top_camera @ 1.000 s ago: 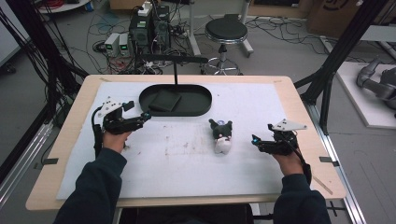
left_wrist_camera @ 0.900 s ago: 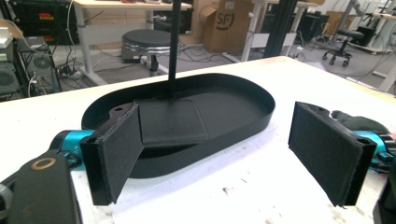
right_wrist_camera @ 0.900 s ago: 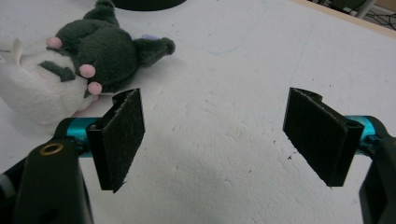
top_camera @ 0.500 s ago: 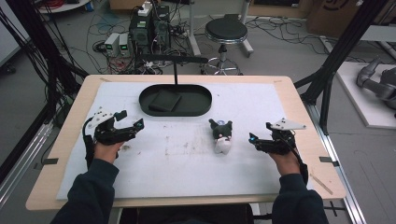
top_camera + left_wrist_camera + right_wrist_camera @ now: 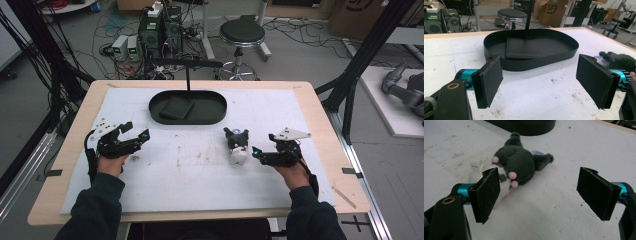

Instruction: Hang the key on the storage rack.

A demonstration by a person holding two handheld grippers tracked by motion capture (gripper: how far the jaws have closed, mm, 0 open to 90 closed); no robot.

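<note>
Right gripper view: the plush toy lies on the white table cover just ahead of the right gripper, jaws wide and empty; probably soft, light; grasp the body; left gripper also spread, empty

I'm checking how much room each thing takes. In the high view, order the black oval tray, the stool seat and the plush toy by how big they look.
1. black oval tray, clearly largest.
2. stool seat; it stands farther from the camera, so it may look smaller than it is.
3. plush toy, smallest.
</note>
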